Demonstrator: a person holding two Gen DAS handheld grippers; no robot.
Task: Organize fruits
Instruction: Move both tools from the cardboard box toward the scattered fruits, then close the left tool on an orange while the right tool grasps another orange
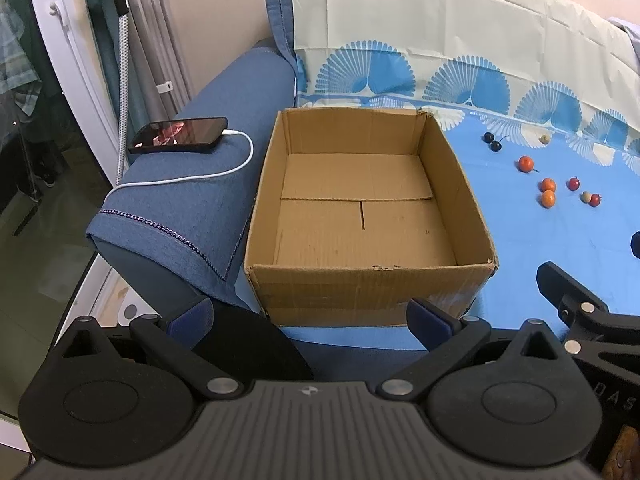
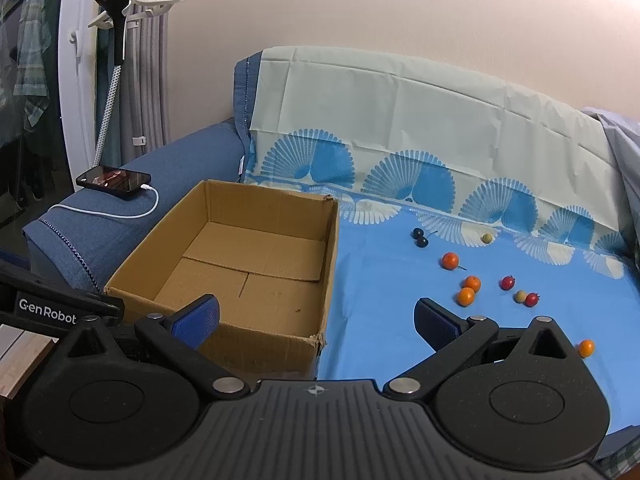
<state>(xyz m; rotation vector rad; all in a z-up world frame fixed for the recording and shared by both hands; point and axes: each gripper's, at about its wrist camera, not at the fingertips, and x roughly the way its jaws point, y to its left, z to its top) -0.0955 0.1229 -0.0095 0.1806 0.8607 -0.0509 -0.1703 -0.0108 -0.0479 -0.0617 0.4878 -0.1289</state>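
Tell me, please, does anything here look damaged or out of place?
Yes, slightly. The cardboard box is torn and frayed at its near right corner and far right corner, and it holds no fruit. The small fruits lie scattered loose on the blue sheet, right of the box. A phone charges on the sofa armrest.

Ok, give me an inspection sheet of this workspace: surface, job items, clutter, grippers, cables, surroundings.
Surface: blue patterned sheet over a sofa seat.
Job's things: cardboard box open, nothing inside; small fruits scattered on the sheet right of it, orange, red, dark and pale; one orange fruit lies apart, nearer.
Clutter: phone on the armrest, screen lit.
Grippers: left gripper open, holding nothing; right gripper open, holding nothing.
Cables: white cable plugged into the phone.
Surroundings: wall, grey curtains.
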